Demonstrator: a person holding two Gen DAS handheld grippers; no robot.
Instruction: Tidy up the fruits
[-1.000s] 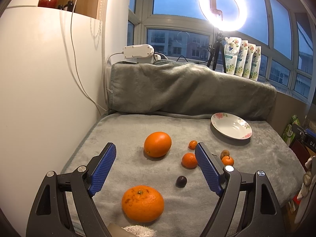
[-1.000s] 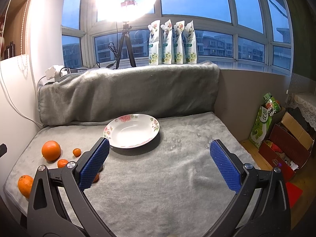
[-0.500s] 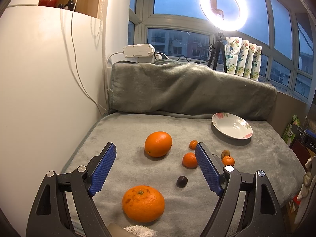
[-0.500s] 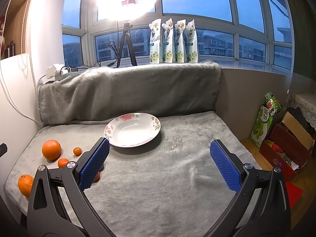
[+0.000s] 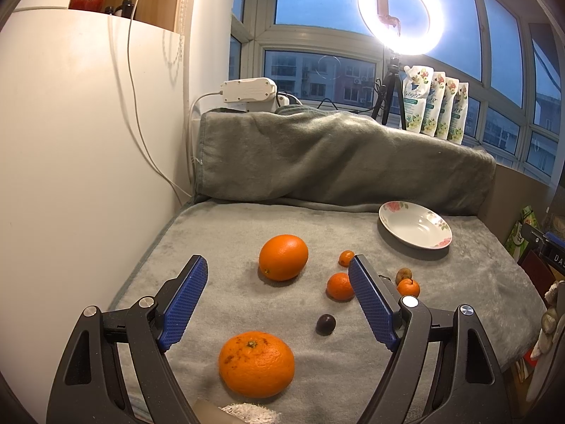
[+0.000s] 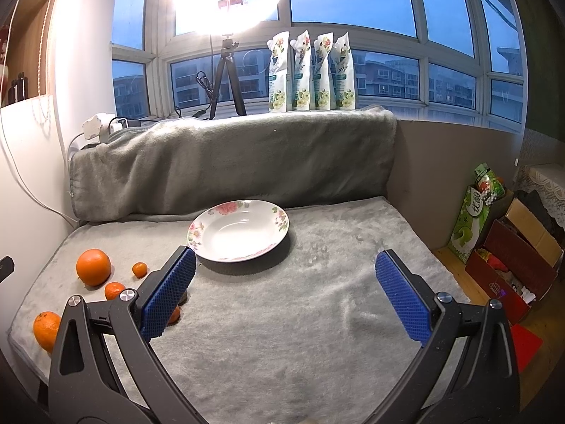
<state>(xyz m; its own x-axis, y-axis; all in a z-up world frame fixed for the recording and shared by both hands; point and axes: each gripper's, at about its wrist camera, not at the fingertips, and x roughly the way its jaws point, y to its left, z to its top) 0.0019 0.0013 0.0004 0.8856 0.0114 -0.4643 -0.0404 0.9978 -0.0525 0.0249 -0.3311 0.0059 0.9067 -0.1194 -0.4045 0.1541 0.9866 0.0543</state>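
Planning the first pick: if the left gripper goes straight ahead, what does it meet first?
Probably the smooth large orange lying centred between the open left gripper jaws; depth is unclear.

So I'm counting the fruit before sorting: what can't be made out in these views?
- Left wrist view: small orange fruit and brownish fruit partly behind the left tool finger.
- Right wrist view: orange fruit mostly hidden behind the right tool finger.
- Dark fruit: kind unclear.
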